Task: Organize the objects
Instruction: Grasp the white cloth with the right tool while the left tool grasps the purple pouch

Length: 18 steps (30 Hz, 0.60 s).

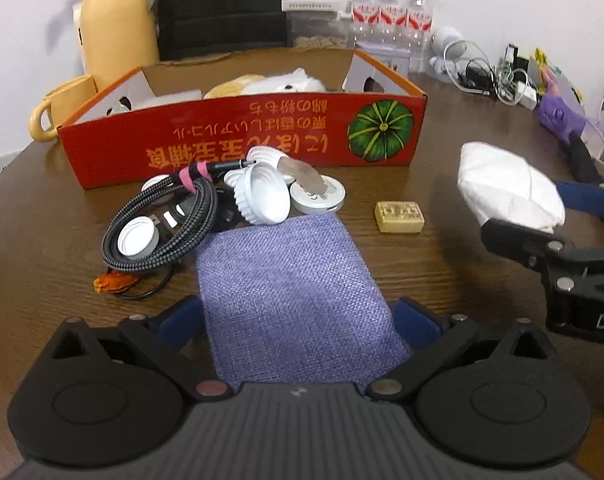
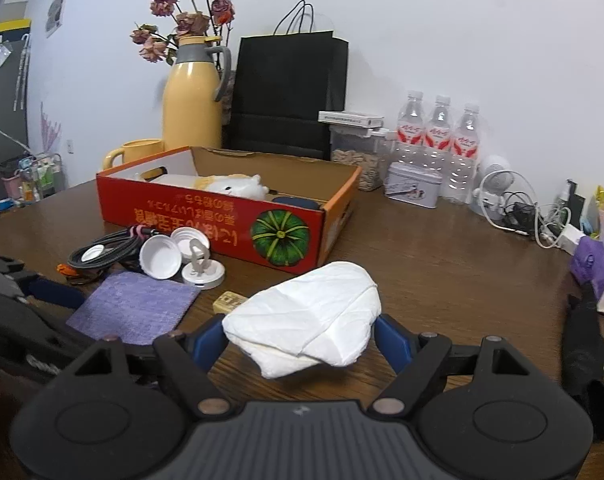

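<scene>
1. Jaws of my left gripper were clamped on the purple cloth, low over the bench.
2. Right gripper jaws gripped the white tissue pack, near the red box.

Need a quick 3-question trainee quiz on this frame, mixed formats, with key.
1. True or false: the right gripper holds the purple cloth.
2. Multiple choice: where is the small yellow block? A) inside the red box B) on the table, between the purple cloth and the white bundle C) under the coiled cable
3. Fill in: the plush toy lies inside the ____.

Key:
1. False. The left gripper is closed on the purple cloth; the right one grips the white bundle.
2. B
3. red box
</scene>
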Motion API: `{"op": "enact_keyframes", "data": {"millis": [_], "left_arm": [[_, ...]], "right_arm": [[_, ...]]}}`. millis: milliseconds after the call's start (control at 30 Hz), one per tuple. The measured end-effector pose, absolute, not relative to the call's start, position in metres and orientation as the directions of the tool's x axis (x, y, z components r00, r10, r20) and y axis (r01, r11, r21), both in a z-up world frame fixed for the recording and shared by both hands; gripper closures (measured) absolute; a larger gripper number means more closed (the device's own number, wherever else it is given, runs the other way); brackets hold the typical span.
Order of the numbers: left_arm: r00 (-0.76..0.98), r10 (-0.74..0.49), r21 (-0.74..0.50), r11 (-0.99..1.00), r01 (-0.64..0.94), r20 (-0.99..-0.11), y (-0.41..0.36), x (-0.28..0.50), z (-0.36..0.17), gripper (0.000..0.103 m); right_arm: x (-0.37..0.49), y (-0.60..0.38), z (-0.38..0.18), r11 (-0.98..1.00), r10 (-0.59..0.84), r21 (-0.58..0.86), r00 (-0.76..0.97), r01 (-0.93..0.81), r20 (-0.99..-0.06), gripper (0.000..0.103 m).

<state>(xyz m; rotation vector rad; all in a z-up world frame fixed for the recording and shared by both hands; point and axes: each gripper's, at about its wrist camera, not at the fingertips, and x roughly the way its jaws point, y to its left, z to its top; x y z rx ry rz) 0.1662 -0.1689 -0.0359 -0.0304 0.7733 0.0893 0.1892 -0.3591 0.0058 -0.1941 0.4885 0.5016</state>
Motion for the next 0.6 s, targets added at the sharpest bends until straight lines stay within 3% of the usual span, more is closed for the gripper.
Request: {"op": "enact_keyframes", "data": {"millis": [167, 267, 333, 367, 433, 500, 600], "left_arm": [[0.729, 0.054, 0.001, 0.997, -0.073, -0.683, -0.167, 0.164, -0.036, 0.005], [0.746, 0.061, 0.004, 0.997, -0.078, -0.663, -0.164, 0.159, -0.034, 0.029], [0.755, 0.066, 0.002, 0.996, -0.085, -0.653, -0.160, 0.155, -0.031, 0.052], [0.758, 0.070, 0.003, 0.996, -0.090, -0.648, -0.158, 0.154, -0.031, 0.058], [0.765, 0.067, -0.002, 0.996, -0.089, -0.641, -0.152, 0.151, -0.030, 0.082], [0.765, 0.041, -0.027, 0.997, -0.077, -0.642, -0.144, 0.147, -0.029, 0.092], [0.771, 0.003, -0.059, 0.997, -0.052, -0.637, -0.134, 0.141, -0.027, 0.093]], "right_arm": [[0.187, -0.362, 0.003, 0.861, 0.428, -0.039, 0.764, -0.507, -0.483, 0.024], [0.184, -0.361, 0.004, 0.861, 0.433, -0.036, 0.767, -0.508, -0.475, 0.024], [0.182, -0.359, 0.004, 0.860, 0.435, -0.034, 0.765, -0.510, -0.475, 0.024], [0.181, -0.357, 0.004, 0.859, 0.437, -0.033, 0.764, -0.511, -0.475, 0.024], [0.177, -0.352, 0.006, 0.854, 0.445, -0.029, 0.759, -0.519, -0.475, 0.024], [0.174, -0.347, 0.008, 0.850, 0.453, -0.027, 0.756, -0.526, -0.472, 0.024], [0.170, -0.340, 0.011, 0.847, 0.459, -0.025, 0.753, -0.531, -0.471, 0.024]]}}
